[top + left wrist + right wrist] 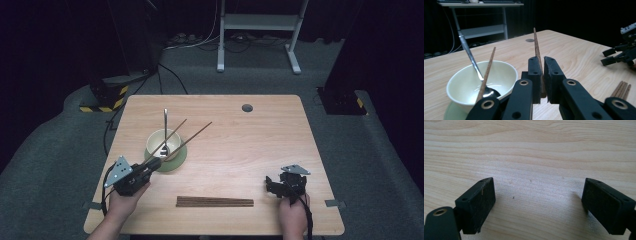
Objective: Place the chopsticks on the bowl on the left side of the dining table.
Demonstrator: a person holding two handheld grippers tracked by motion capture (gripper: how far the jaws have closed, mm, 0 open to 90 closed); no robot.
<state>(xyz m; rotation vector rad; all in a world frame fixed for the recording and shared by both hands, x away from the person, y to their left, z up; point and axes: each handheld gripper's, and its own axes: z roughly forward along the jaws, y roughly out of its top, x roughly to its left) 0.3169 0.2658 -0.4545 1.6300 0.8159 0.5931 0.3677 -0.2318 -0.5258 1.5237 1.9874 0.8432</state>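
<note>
L gripper (541, 82) clamps chopstick (537, 53); R gripper (537, 207) jaws apart.

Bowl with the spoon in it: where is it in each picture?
High view: the bowl sits left of the table's middle, just beyond the left claw, which is shut on a chopstick.
Left gripper view: bowl at lower left, spoon leaning in it.
Right gripper view: bare table wood between the open right claw.
Shared landmark: the light wooden table.

no readable text, labels, numbers or signs anywhere
</note>
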